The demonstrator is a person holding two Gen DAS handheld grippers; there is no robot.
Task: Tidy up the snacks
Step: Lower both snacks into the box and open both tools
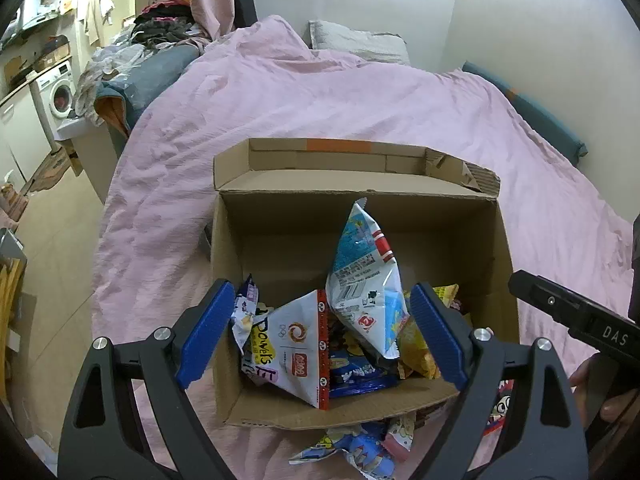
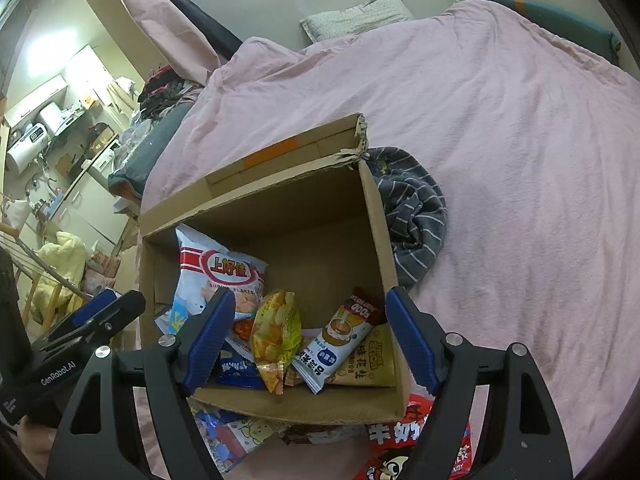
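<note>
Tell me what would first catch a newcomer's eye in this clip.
An open cardboard box on a pink bed cover, holding snack bags, a tall shrimp flakes bag standing at its left. Both grippers hover open over its near edge, more packets lying loose before it.

A pink duvet (image 1: 320, 104) covers the bed, wrinkled in many places. At its far end a grey patterned pillow (image 1: 356, 40) lies against the white wall. A dark striped cloth (image 2: 416, 208) lies crumpled on the duvet. A teal cushion (image 1: 532, 108) runs along the wall side of the bed. On the left, a heap of dark clothes (image 1: 168, 24) sits beyond the bed, and a white washing machine (image 1: 56, 92) stands under a counter. A yellowish garment (image 2: 64, 256) hangs on a drying rack.
</note>
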